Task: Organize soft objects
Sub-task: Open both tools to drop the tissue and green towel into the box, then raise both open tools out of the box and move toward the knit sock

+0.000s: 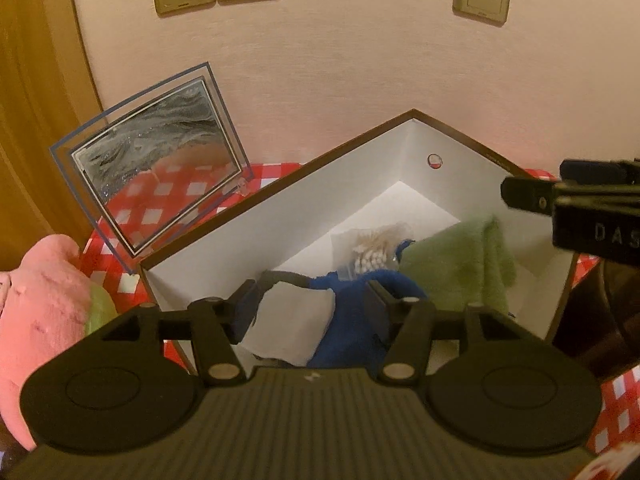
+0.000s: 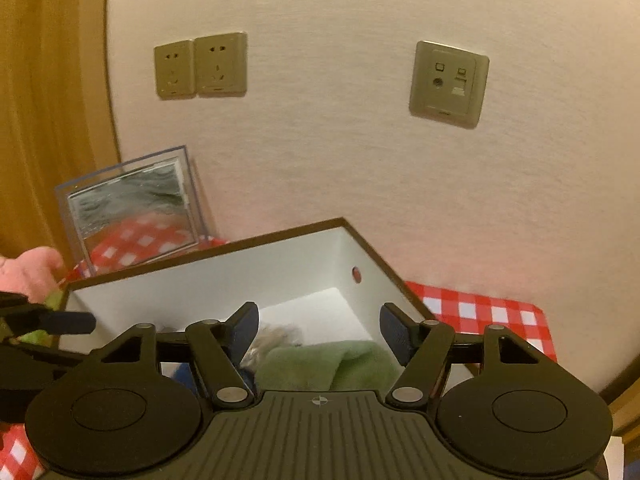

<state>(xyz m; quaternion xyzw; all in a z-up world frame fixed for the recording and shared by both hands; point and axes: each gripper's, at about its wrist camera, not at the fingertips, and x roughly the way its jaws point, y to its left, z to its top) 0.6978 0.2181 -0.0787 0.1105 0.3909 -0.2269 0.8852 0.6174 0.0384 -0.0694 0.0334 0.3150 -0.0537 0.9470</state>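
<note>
My left claw [image 1: 312, 300] is hanging released over the white box [image 1: 280, 216], above blue cloth [image 1: 344, 320]; right claw [image 2: 318, 328] is gaping over the green towel [image 2: 320, 364].

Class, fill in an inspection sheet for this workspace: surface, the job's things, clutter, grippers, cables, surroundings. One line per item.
Surface: red-and-white checked cloth covers the table.
Job's things: open white box with a dark rim holds a green cloth, a blue cloth, a white cloth and a bundle of cotton swabs; a pink plush toy lies outside it, to the left.
Clutter: clear sand-art frame stands tilted behind the box.
Grippers: left gripper open above the box, around the white and blue cloths; right gripper open over the green cloth, holding nothing.
Cables: nothing seen.
Surroundings: pale wall with wall sockets and a data panel; wooden trim at left.
</note>
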